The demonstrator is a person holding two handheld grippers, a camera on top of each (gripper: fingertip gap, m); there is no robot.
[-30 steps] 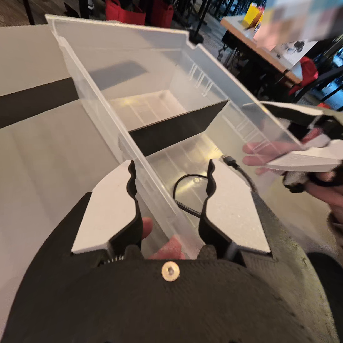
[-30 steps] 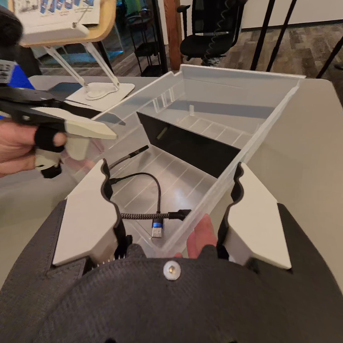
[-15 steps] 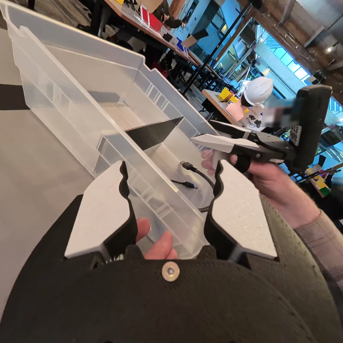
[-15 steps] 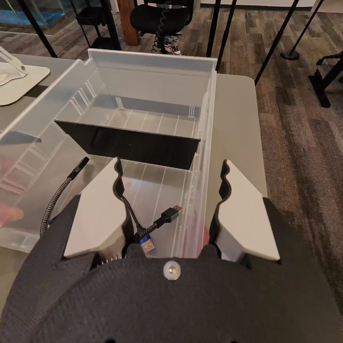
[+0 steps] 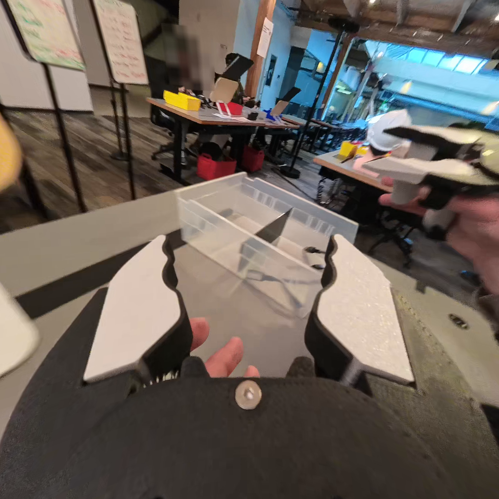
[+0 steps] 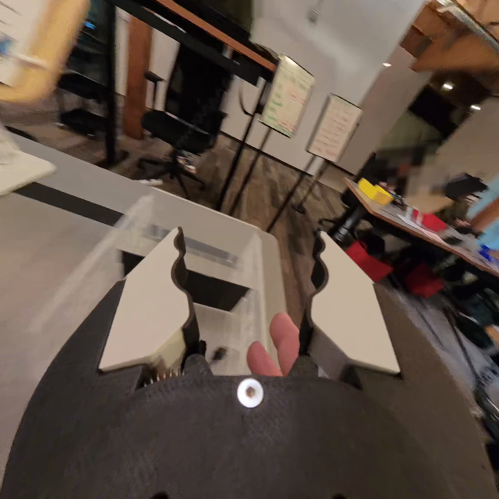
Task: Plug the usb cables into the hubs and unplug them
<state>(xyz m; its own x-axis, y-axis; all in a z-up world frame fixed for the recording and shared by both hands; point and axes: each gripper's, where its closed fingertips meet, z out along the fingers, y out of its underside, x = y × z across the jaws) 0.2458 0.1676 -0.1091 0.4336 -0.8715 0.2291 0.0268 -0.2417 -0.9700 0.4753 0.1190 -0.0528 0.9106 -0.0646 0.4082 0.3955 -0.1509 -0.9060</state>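
Both claws lifted off clear bin (image 5: 259, 259), usb cables (image 5: 313, 256) inside by black divider (image 5: 272, 229)

Clear bin (image 5: 270, 224) open on top; black divider (image 5: 272, 229) splits it. Table (image 5: 81, 243) left of bin bare.

Left gripper (image 5: 247, 244) jaws spread, clear bin (image 5: 216, 237) ahead, cables (image 5: 310, 249) inside

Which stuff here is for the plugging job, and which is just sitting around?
For the job:
- cables, in the clear bin
- left tongs, open
- right tongs, open

Just lying about:
- yellow box
- red bags
- whiteboards
- black chair

No hub shows.
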